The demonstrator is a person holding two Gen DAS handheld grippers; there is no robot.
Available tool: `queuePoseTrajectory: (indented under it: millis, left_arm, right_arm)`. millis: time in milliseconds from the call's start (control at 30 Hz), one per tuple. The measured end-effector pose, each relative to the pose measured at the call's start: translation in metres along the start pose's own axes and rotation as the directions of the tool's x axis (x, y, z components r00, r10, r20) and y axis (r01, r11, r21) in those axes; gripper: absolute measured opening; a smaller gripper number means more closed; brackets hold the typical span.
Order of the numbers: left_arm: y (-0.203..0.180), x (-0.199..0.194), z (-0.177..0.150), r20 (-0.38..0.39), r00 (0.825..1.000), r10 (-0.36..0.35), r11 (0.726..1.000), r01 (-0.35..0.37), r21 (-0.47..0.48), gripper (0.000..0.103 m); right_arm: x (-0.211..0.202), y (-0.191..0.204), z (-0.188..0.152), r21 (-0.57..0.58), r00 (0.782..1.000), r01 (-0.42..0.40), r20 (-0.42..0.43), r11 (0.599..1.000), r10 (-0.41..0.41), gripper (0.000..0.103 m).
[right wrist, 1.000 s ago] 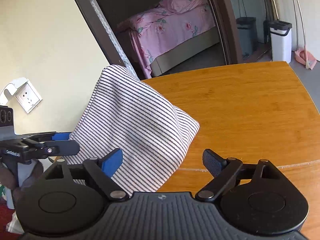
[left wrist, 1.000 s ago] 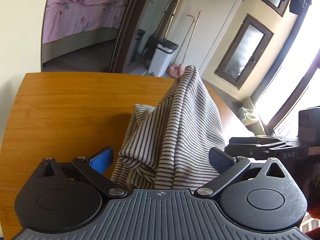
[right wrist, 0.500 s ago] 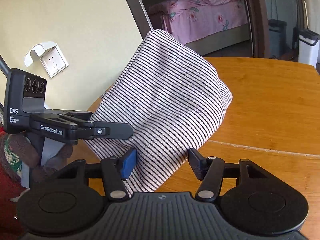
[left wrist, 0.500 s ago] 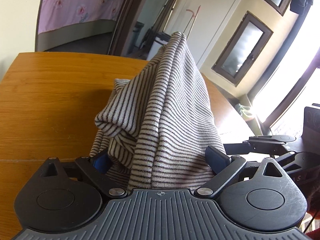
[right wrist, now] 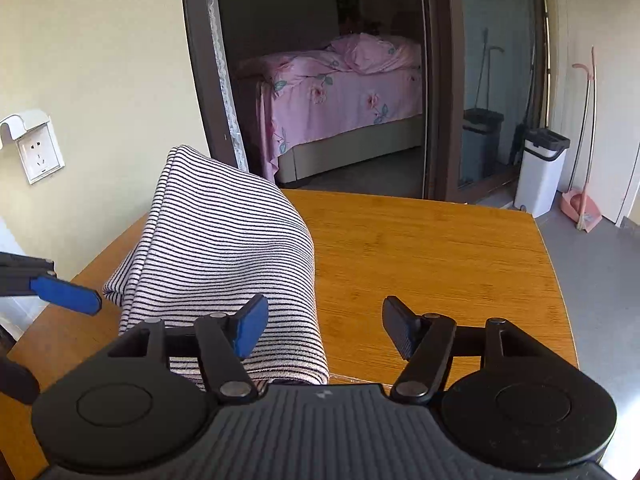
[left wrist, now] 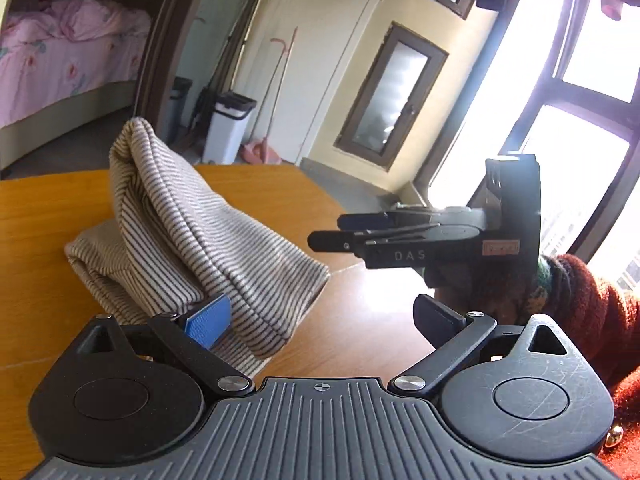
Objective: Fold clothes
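- Bamboo-toned wooden table (right wrist: pixel 432 264) fills both views, set in a room with pale yellow walls, and a dark-framed doorway opens behind it.
- Left gripper (left wrist: pixel 320 318) sits low at the near edge with jaws spread wide, nothing between them; its blue pad (left wrist: pixel 209 319) is just in front of the cloth's near hem, and whether it touches cannot be told.
- Right gripper (right wrist: pixel 325 327) is also spread apart, empty, its blue left pad (right wrist: pixel 250 330) over the cloth's near end and its dark right finger over bare wood.
- From the left wrist view, the right gripper (left wrist: pixel 324 232) comes in side-on from the right, fingertips just short of the cloth, held by a hand in a rust-red knitted sleeve (left wrist: pixel 592 312).
- Cream-and-black striped knit garment (right wrist: pixel 228 256) lies folded in a thick bundle on the table's left half, resting on the wood, free of both grippers.
- Its far end stands up in a rounded peak (left wrist: pixel 134 140); the near end slopes down toward the table's near edge.
- Farther out: a bed with a pink floral cover (right wrist: pixel 340 92) through the doorway, a white bin with a dark lid (right wrist: pixel 540 172) on the right, a pink dustpan with a long handle (right wrist: pixel 580 208) beside it.
- White wall socket (right wrist: pixel 38 152) on the far left wall; bright window (left wrist: pixel 572 160) on the right in the left wrist view.
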State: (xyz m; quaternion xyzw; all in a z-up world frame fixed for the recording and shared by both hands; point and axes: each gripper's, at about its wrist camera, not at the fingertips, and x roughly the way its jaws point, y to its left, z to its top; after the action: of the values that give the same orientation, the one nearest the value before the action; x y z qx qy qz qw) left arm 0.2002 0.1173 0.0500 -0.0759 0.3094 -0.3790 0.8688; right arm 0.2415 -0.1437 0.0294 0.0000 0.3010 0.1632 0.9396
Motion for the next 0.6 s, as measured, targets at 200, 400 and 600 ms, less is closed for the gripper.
queuePoseTrajectory:
  millis: [200, 400, 600]
  left_arm:
    - [0.024, 0.005, 0.054, 0.162, 0.970, 0.183, 0.983, -0.179, -0.039, 0.101]
    - [0.072, 0.019, 0.058, 0.120, 0.915, 0.385, 0.901, -0.344, -0.263, 0.101]
    - [0.100, -0.008, 0.017, 0.042, 0.915, 0.401, 0.869, -0.365, -0.334, 0.101]
  right_arm:
    - [-0.003, 0.049, -0.002, -0.137, 0.995, -0.057, 0.078, 0.989, 0.068, 0.072]
    - [0.011, 0.116, -0.013, -0.260, 0.986, -0.091, 0.113, 0.961, 0.124, 0.081]
    - [0.056, 0.154, -0.031, -0.432, 0.988, 0.029, 0.151, 0.901, 0.041, 0.084]
